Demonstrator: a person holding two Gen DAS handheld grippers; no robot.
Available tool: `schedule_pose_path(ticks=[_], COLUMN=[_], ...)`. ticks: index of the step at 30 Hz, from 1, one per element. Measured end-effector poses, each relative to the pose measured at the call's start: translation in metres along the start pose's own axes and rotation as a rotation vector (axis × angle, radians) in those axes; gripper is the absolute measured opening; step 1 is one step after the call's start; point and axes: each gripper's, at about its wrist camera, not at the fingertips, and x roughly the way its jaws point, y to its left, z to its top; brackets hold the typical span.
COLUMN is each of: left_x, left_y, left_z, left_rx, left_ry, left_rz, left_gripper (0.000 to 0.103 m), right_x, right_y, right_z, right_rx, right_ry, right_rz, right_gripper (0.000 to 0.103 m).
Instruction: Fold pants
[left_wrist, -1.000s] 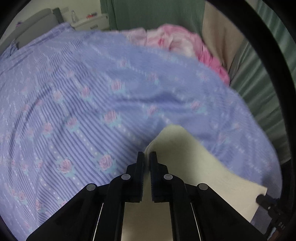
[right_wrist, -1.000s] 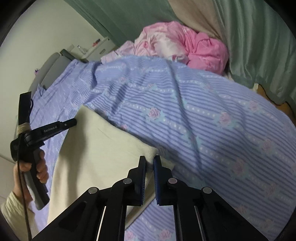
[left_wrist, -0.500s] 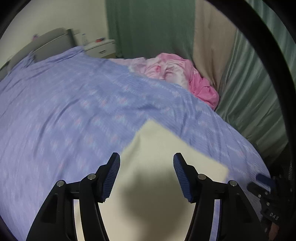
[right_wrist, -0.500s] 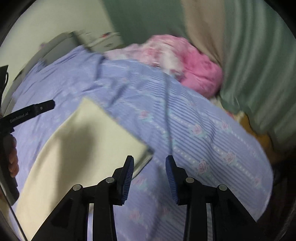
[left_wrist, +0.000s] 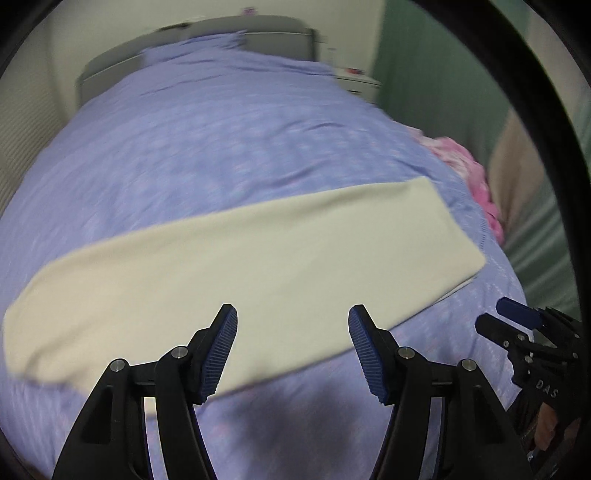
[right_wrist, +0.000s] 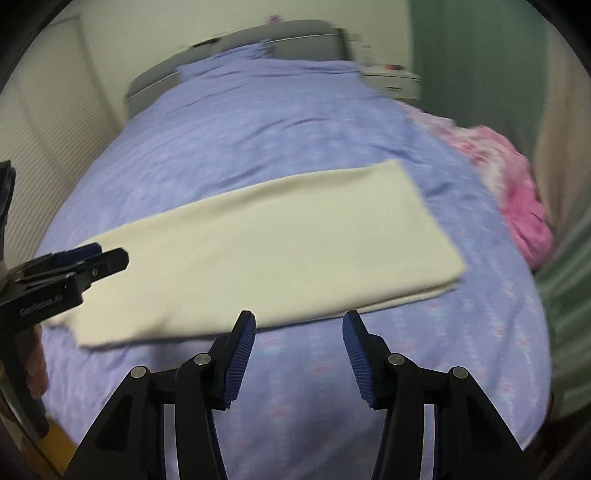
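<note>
The cream pants (left_wrist: 236, 266) lie flat as one long folded strip across the purple bedspread (left_wrist: 221, 147); they also show in the right wrist view (right_wrist: 266, 254). My left gripper (left_wrist: 291, 321) is open and empty, held above the strip's near edge. My right gripper (right_wrist: 298, 325) is open and empty, just short of the strip's near edge. The left gripper shows at the left of the right wrist view (right_wrist: 92, 258), and the right gripper at the right edge of the left wrist view (left_wrist: 517, 321).
A pink bundle of cloth (right_wrist: 517, 184) lies at the bed's right side by green curtains (right_wrist: 480, 55). A grey headboard (right_wrist: 240, 48) and a white nightstand (right_wrist: 391, 79) stand at the far end. A pale wall (right_wrist: 55, 129) runs along the left.
Both grippers were shut on corners of the pants, then opened and let go. They have pulled back and up, and the pants now lie flat as a long strip.
</note>
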Motion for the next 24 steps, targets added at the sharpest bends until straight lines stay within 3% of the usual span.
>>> schedule_pose_path(ticks=[7, 16, 24], left_x=[-0.05, -0.075, -0.047], left_y=[0.11, 0.24, 0.288], left_z=[-0.064, -0.12, -0.146], left_rx=[-0.14, -0.193, -0.231], left_ry=[-0.002, 0.013, 0.051], left_rz=[0.146, 0.159, 0.141], left_gripper=[0.062, 0.062, 0.062], right_x=[0.004, 0.018, 0.072], right_y=[0.114, 0.261, 0.331], right_z=[-0.014, -0.052, -0.082], right_rx=[-0.147, -0.223, -0.279], right_ry=[0.031, 0.047, 0.127], right_rz=[0.116, 0.157, 0.207], right_gripper=[0.05, 0.05, 0.05])
